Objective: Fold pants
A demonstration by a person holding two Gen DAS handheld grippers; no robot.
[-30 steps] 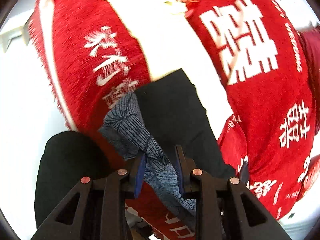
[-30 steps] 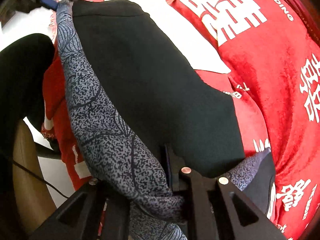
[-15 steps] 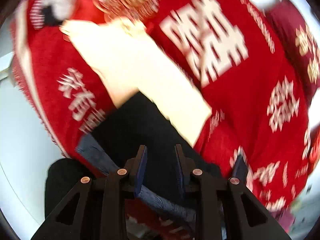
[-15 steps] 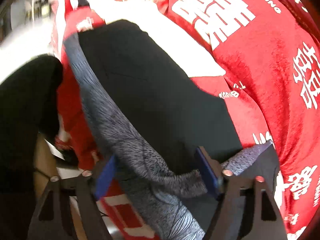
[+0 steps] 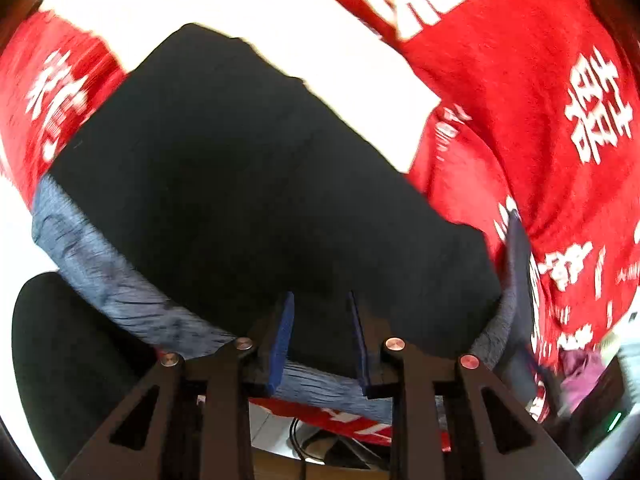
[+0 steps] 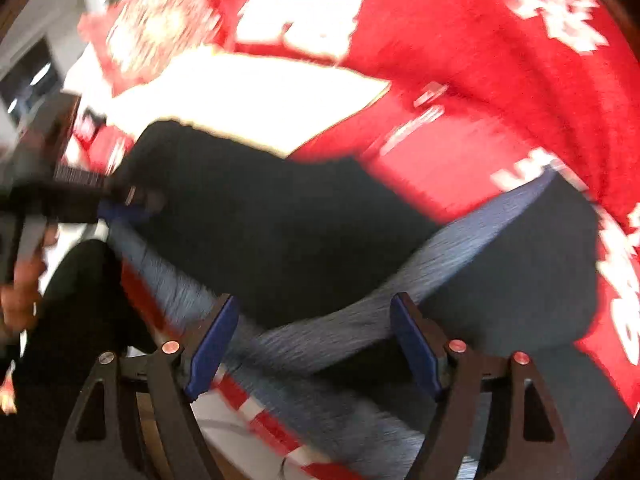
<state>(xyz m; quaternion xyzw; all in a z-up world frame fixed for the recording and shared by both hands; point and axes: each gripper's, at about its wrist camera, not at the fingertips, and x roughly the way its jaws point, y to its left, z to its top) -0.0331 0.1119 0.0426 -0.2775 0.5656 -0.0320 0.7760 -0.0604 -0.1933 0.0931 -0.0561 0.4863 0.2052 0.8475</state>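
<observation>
The black pants (image 5: 248, 184) lie folded on the red blanket (image 5: 520, 80), with their grey patterned waistband (image 5: 120, 280) along the near edge. My left gripper (image 5: 322, 312) hangs just above the near edge of the pants, jaws a little apart with nothing between them. In the right wrist view the pants (image 6: 280, 232) and waistband (image 6: 420, 280) lie below my right gripper (image 6: 314, 320), whose jaws are wide apart and empty. The left gripper also shows at the far left of the right wrist view (image 6: 116, 208). Both views are blurred.
The red blanket with white characters (image 6: 500, 60) covers the surface, and a cream cloth (image 5: 200, 4) lies beyond the pants. A dark seat or cushion (image 5: 60, 360) sits at the lower left. Floor and cables (image 5: 320, 440) show below the blanket's near edge.
Both grippers have let go of the grey waistband and opened. The pants have dropped flat onto the blanket, and both cameras have swung over them.
</observation>
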